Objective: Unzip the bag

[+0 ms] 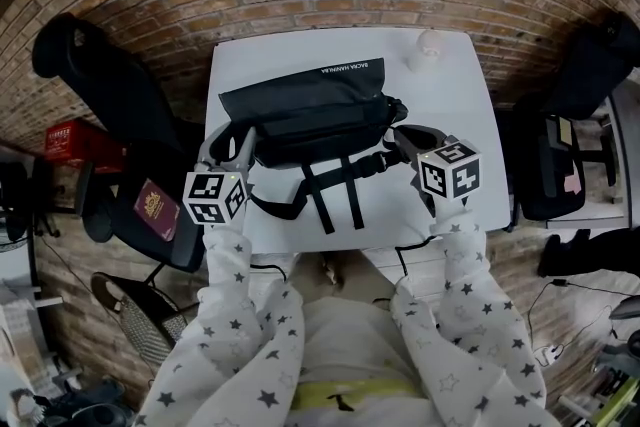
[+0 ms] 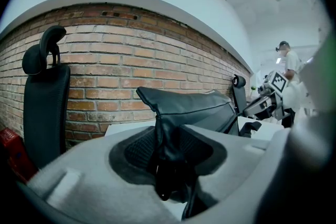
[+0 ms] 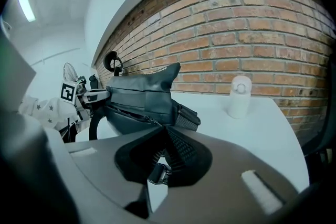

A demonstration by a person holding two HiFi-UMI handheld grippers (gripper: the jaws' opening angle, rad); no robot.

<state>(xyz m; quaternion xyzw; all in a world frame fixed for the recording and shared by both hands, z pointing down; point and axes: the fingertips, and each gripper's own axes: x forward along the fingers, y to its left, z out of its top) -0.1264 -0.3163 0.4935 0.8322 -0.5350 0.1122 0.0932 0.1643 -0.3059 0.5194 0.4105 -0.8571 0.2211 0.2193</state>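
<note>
A black bag [image 1: 310, 110] lies across the white table [image 1: 455, 100], its straps [image 1: 335, 190] hanging over the near edge. My left gripper [image 1: 240, 147] is at the bag's left end, shut on a fold of black fabric [image 2: 165, 136]. At the bag's right end, my right gripper [image 1: 405, 140] is shut on the small metal zipper pull [image 3: 157, 173]. In the right gripper view the zipper line [image 3: 137, 117] runs from the jaws leftward along the bag [image 3: 144, 94]. The left gripper view shows the bag [image 2: 194, 107] stretching away toward the right gripper.
A white bottle [image 1: 427, 45] stands at the table's far right, also in the right gripper view as the white bottle [image 3: 240, 96]. A black chair [image 1: 110, 85] with a red booklet [image 1: 157, 209] sits left of the table. Another dark chair [image 1: 590, 65] is on the right, a brick wall behind.
</note>
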